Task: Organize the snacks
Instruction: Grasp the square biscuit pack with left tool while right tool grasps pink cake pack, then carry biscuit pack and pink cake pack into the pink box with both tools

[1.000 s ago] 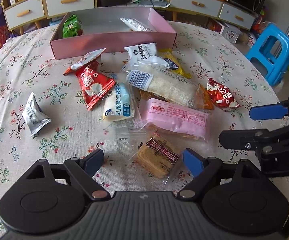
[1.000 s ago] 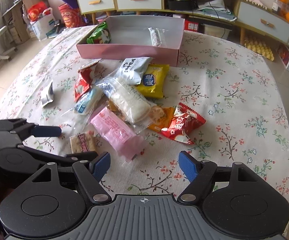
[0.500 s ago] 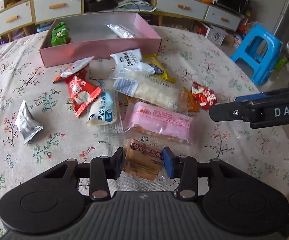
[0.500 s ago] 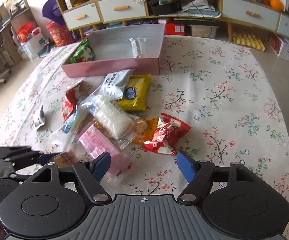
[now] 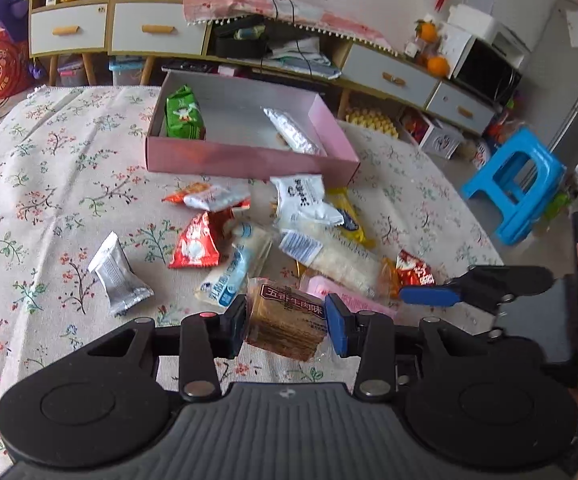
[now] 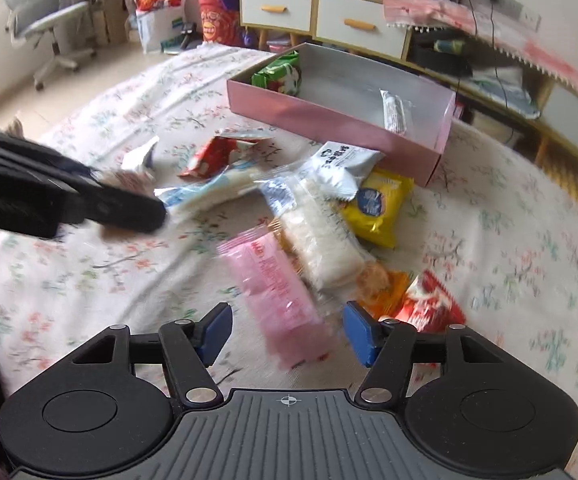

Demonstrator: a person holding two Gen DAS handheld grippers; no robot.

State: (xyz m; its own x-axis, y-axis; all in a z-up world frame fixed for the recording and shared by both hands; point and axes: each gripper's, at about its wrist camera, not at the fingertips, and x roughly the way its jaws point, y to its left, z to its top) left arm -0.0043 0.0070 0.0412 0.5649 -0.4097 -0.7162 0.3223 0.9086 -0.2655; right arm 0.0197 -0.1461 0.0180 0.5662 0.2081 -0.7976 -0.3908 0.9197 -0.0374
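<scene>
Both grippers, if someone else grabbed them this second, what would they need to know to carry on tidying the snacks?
Left gripper: shut on the brown cracker pack, lifted off the table.
Right gripper: open, empty, straddling the pink wafer pack.
Pink box: holds the green packet and the silver packet.
Left to do: drop the cracker pack in the box, then the loose pile, including the yellow packet, red packet and lone silver pouch.

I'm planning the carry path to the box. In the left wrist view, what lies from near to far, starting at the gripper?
left gripper shut on the brown biscuit pack → red snack packet → orange-and-white packet → pink box → green snack bag inside it.
</scene>
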